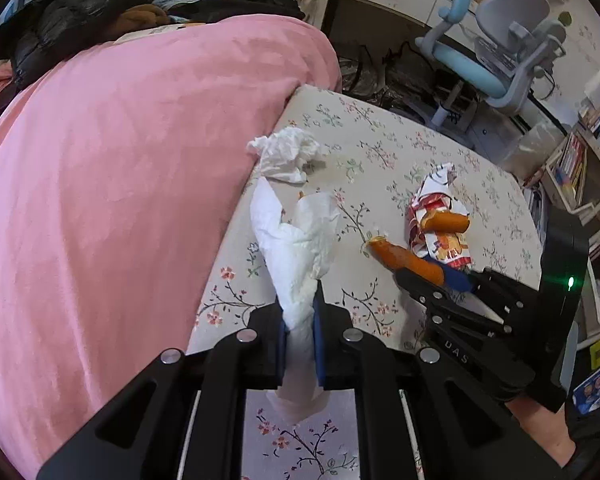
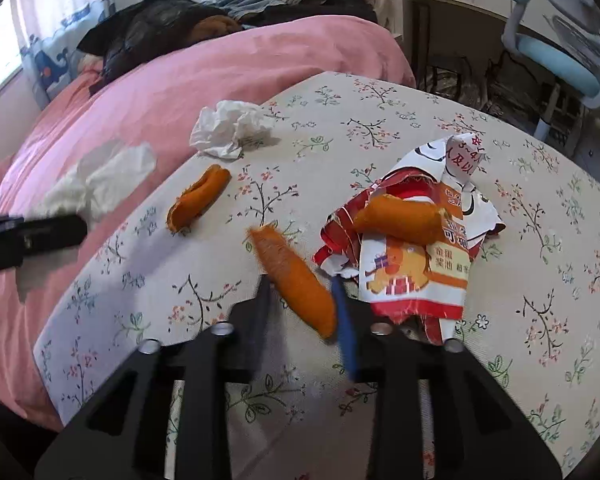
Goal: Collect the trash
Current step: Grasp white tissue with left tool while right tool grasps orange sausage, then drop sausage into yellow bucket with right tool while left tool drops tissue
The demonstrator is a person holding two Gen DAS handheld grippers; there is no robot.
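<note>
On the floral tabletop beside the pink bed, seen from the left wrist, the left gripper (image 1: 300, 320) is clamped on a twisted white paper towel (image 1: 296, 240) — the pads pinch its narrow waist and the rest fans out above the fingers. It is soft and weightless, so the hold should last, though a loose flap could snag on the way to a bin. A second crumpled tissue (image 1: 288, 154) lies just beyond it near the table's edge by the pink blanket (image 1: 120, 160); it would take a pinch at its bunched centre. To the right, the right gripper (image 1: 440, 280) reaches an orange peel strip (image 1: 408, 258), and a torn snack wrapper (image 1: 440, 216) lies just behind with another peel piece on it.

From the right wrist, the right gripper (image 2: 304, 300) has its jaws either side of the long peel strip (image 2: 296, 276), narrowed around its near end; whether the pads already press on it I cannot tell. In my judgement the peel is light, limp and slightly slick — best taken across its width near the middle, not at a tip. A curled peel (image 2: 198, 200) sits apart to the left, and a third (image 2: 400, 218) rests on the wrapper (image 2: 416, 264), which is thin, crinkly and easiest to grip at a crumpled fold.
</note>
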